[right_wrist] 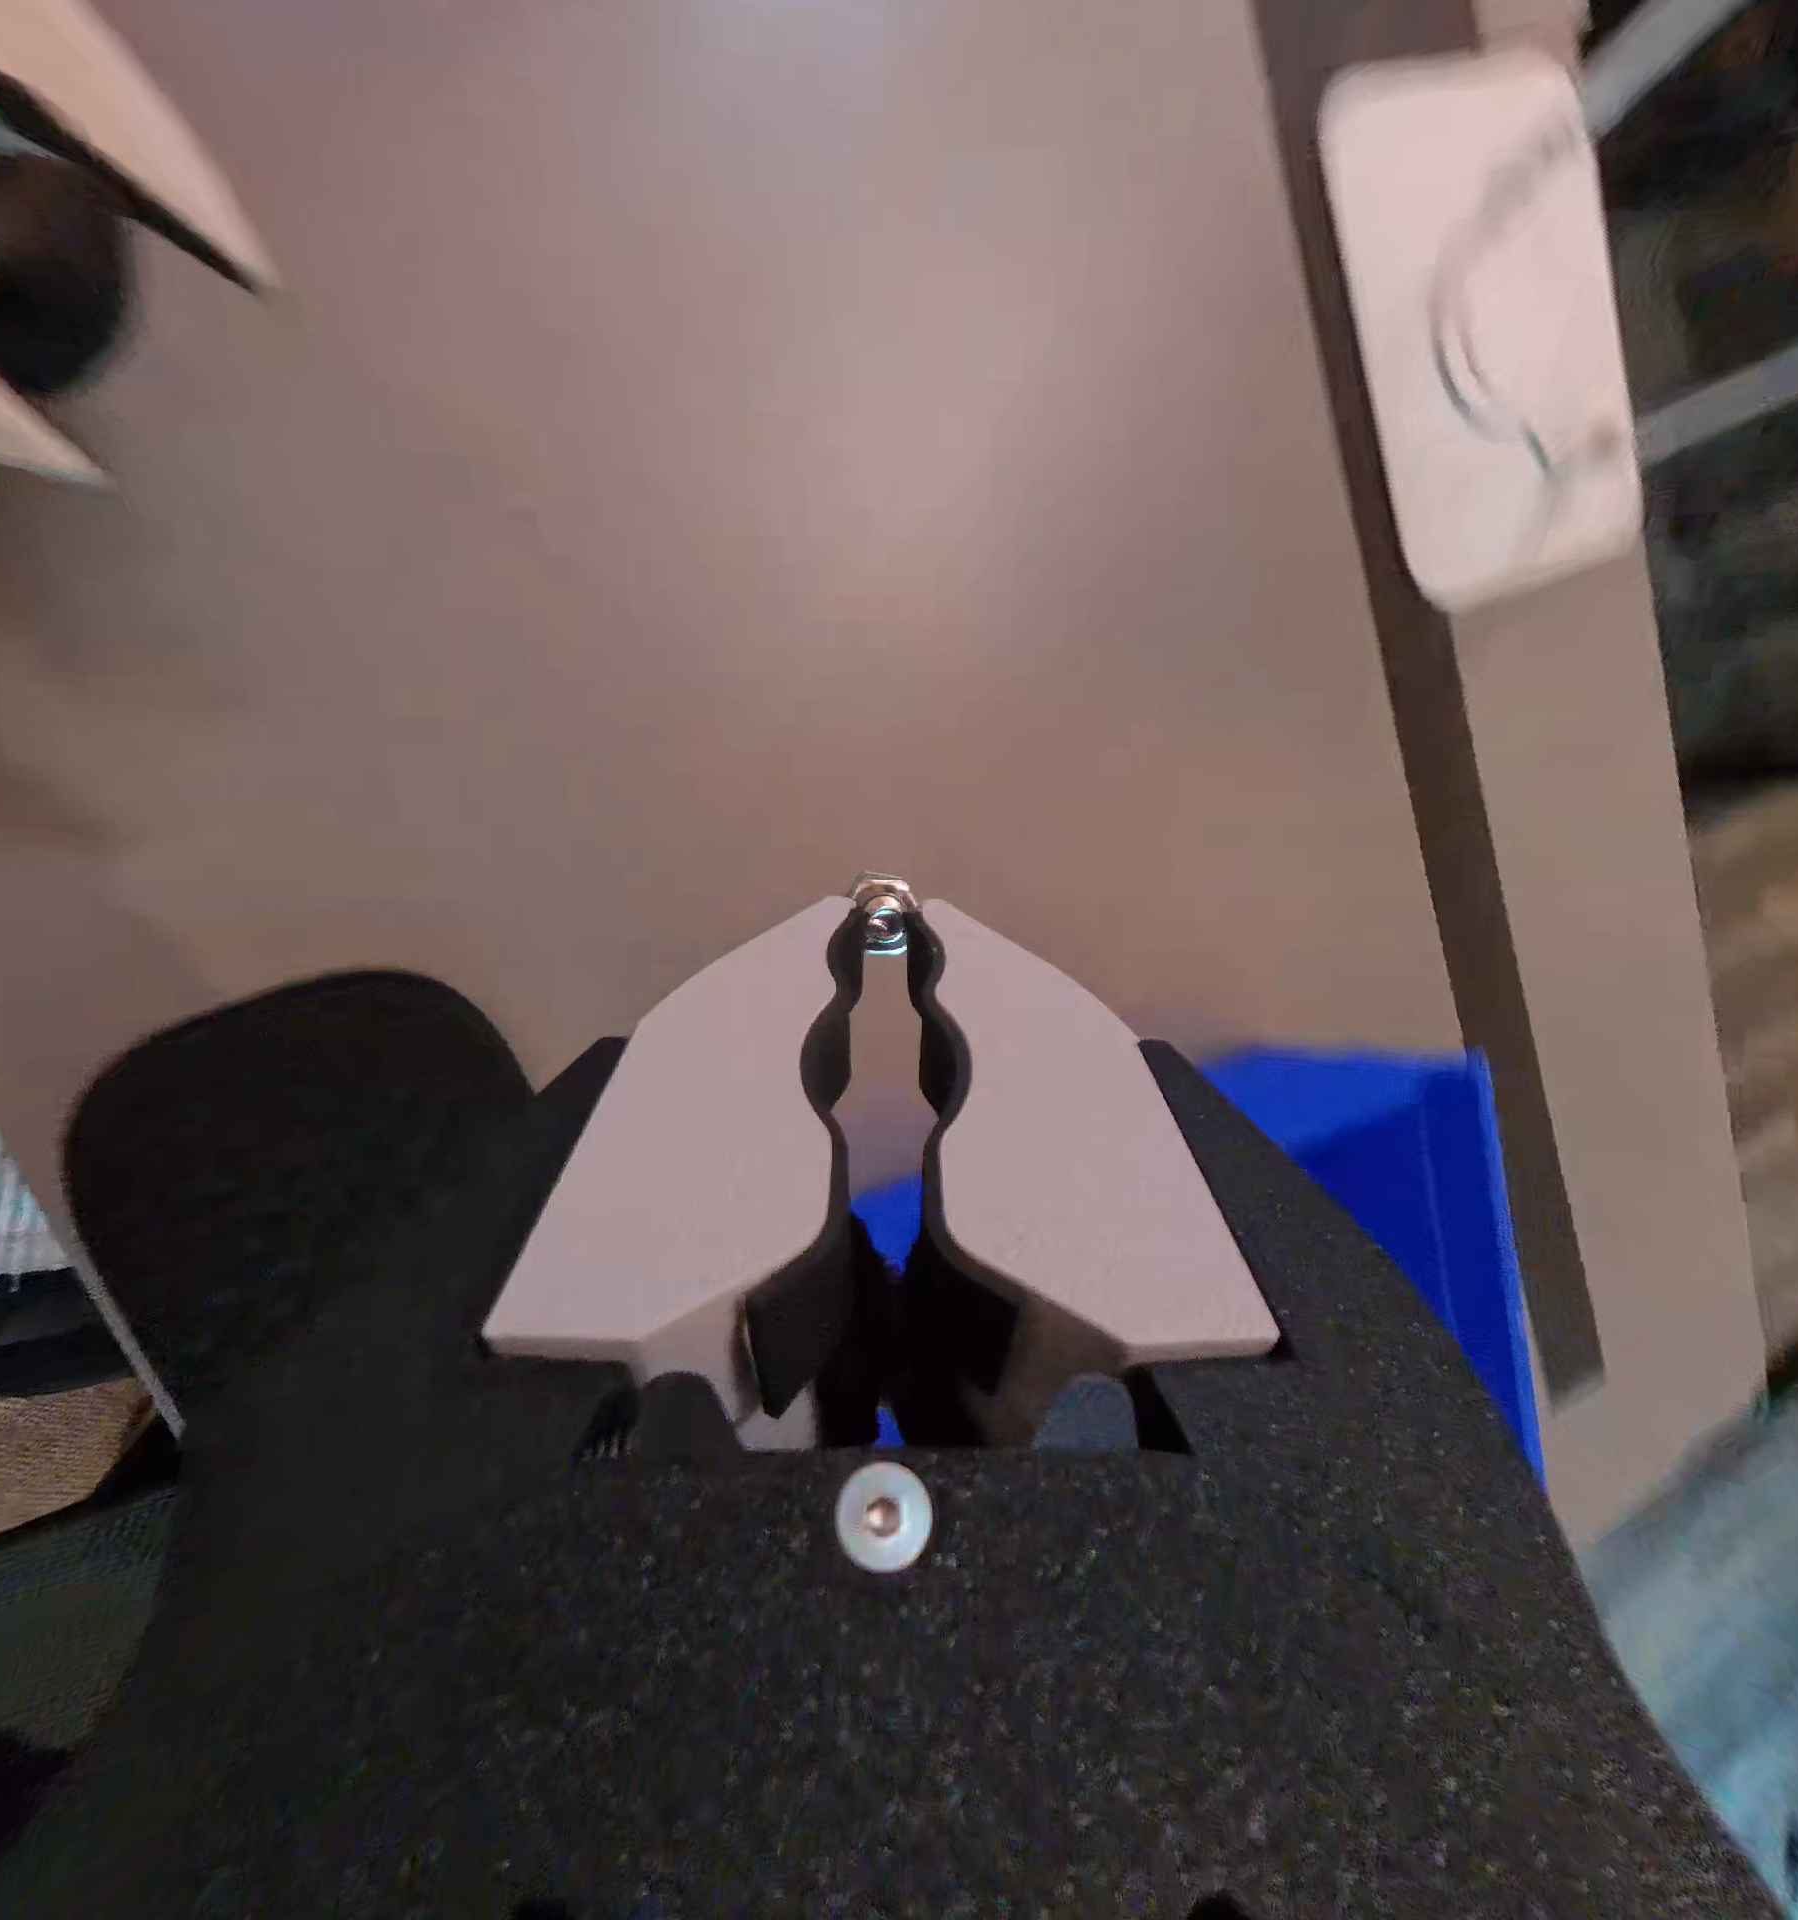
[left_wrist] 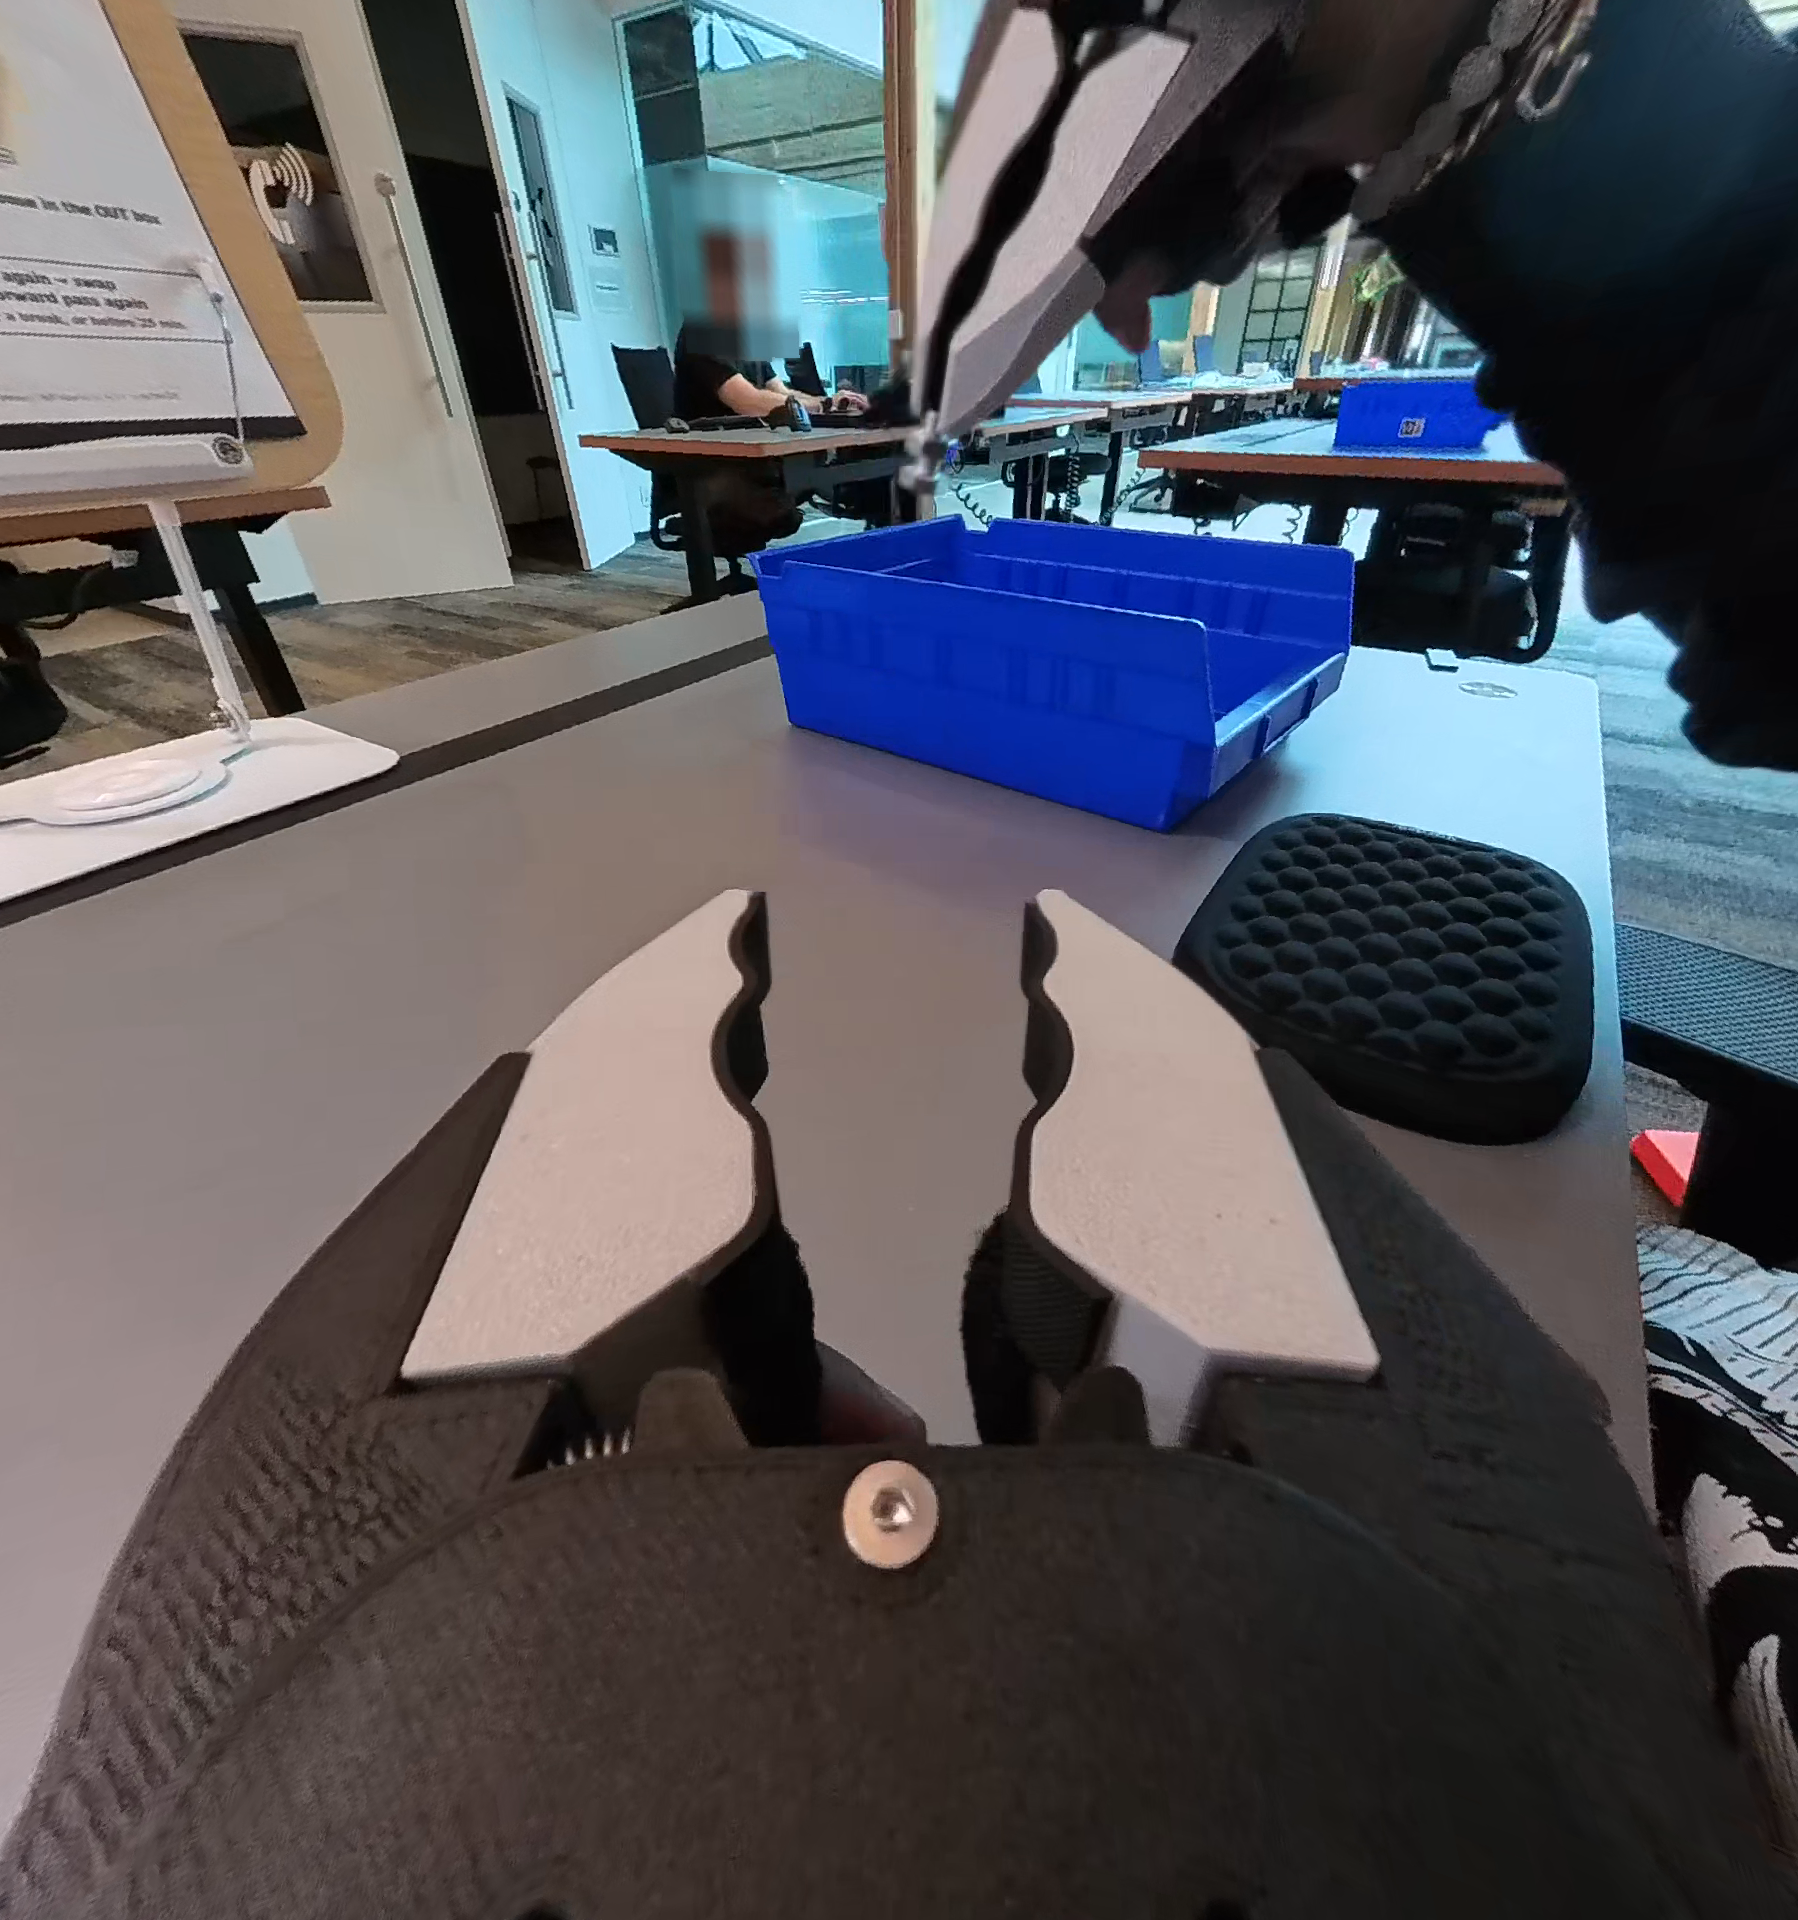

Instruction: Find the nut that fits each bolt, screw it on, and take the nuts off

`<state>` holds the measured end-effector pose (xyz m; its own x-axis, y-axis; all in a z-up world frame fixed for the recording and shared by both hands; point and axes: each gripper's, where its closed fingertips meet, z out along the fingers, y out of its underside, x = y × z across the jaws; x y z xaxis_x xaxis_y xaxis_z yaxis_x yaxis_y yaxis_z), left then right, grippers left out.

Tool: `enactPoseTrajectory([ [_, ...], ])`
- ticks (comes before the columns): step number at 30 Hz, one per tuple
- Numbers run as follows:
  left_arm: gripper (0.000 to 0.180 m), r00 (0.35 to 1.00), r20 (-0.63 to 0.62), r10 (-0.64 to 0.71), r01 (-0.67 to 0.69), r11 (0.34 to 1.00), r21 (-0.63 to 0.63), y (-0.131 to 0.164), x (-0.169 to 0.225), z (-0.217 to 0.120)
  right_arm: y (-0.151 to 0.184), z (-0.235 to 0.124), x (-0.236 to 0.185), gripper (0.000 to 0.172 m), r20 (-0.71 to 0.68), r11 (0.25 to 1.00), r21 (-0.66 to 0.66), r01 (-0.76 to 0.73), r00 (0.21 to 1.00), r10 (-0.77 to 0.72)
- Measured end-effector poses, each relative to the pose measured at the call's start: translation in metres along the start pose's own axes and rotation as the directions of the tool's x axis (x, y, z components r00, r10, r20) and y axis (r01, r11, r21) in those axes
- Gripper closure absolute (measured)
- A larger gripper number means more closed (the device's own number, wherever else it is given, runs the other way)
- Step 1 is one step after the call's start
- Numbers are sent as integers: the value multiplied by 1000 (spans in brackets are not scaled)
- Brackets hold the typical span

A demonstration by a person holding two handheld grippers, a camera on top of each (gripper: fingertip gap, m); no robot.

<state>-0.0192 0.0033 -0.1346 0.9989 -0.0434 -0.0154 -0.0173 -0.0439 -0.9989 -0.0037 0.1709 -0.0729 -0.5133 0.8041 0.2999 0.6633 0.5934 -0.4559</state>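
The left gripper (left_wrist: pixel 895 914) spread its pale, scalloped fingers wide over the smooth grey counter (left_wrist: pixel 459 935). The right gripper (right_wrist: pixel 882 914) pinched a small shiny bolt (right_wrist: pixel 882 925) with its hex nut (right_wrist: pixel 879 889), raised near the ribbed blue bin (left_wrist: pixel 1061 665); motion blur smeared the surroundings.

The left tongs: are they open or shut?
Open. The left tongs stand apart, with only bare grey table showing between them.

Left hand-held gripper (left_wrist: pixel 895 914) jaws wide apart, low; right hand-held gripper (right_wrist: pixel 882 914) nearly closed, raised.
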Motion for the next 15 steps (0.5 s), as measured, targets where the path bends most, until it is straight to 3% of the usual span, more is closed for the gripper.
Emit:
enactPoseTrajectory([
  [3, 131, 1000, 3, -12, 12, 1000, 4, 0, -1, 0, 62, -10, 42, 164, -103, 974, -123, -192, 978, 179],
  [7, 130, 1000, 5, -17, 17, 1000, 5, 0, -2, 0, 137, -1, 68, 164, -148, 883, -225, -413, 910, 388],
  [15, 130, 1000, 5, -24, 24, 1000, -1, 0, -3, 0, 228, 62, 82, 163, -144, 709, -326, -626, 774, 617],
])
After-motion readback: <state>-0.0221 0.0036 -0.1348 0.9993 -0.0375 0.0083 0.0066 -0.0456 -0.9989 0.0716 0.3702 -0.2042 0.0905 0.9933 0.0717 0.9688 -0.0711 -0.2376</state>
